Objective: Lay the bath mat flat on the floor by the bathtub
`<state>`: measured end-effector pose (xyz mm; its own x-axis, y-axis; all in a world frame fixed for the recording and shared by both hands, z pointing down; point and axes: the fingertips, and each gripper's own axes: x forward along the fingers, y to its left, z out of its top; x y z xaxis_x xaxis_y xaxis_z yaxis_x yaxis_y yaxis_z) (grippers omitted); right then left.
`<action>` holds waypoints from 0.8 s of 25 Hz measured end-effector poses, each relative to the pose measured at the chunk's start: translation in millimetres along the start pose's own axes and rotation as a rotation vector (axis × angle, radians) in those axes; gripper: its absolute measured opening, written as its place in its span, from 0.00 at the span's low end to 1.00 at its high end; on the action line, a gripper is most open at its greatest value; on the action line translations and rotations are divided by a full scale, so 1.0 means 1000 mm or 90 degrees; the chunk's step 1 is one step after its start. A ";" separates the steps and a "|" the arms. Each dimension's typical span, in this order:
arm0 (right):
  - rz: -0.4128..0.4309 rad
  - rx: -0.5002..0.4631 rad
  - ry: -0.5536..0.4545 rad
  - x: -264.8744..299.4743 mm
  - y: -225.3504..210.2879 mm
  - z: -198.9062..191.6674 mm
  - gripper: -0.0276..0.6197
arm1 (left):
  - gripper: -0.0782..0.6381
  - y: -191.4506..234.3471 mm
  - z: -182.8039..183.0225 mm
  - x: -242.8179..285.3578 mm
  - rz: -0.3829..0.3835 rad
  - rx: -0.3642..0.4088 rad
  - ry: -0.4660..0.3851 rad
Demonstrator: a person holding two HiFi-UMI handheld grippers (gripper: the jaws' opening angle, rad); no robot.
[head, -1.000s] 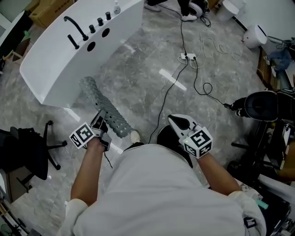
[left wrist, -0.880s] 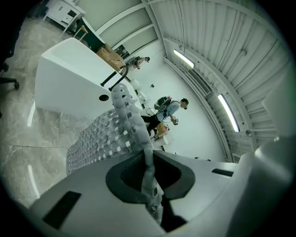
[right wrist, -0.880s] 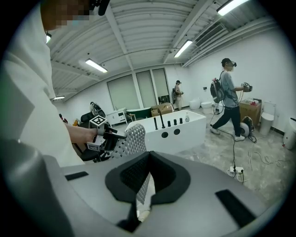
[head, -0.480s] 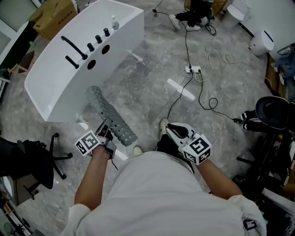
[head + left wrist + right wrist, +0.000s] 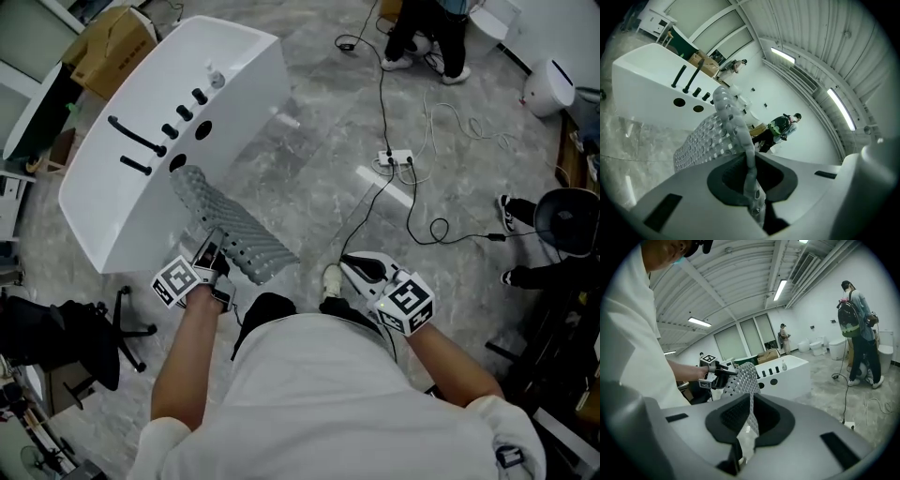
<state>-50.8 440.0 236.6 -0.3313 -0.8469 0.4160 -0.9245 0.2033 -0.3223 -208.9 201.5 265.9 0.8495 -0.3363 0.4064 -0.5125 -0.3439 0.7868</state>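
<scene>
The grey perforated bath mat hangs partly unfurled in front of the white bathtub, above the marble floor. My left gripper is shut on its near edge. In the left gripper view the mat runs down between the jaws of the left gripper. My right gripper is held apart from the mat, to its right, near my body. Its jaws stand narrowly open, and the mat and the left gripper show beyond them.
Black cables and a power strip cross the floor on the right. Office chairs stand at the left and the right edge. A person stands beyond the cables. A cardboard box lies behind the tub.
The left gripper has lifted the mat towards the tub, and it has spread from a tight roll into a wider sheet. The right gripper has hardly moved.
</scene>
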 end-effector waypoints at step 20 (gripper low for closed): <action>-0.107 0.026 0.012 0.071 -0.139 0.093 0.08 | 0.17 -0.057 0.061 0.252 -0.092 -0.051 0.082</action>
<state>71.1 305.7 231.9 -0.1769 -0.8579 0.4823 -0.9588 0.0396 -0.2813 26.9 82.2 295.5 0.9249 -0.1721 0.3390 -0.3773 -0.3071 0.8737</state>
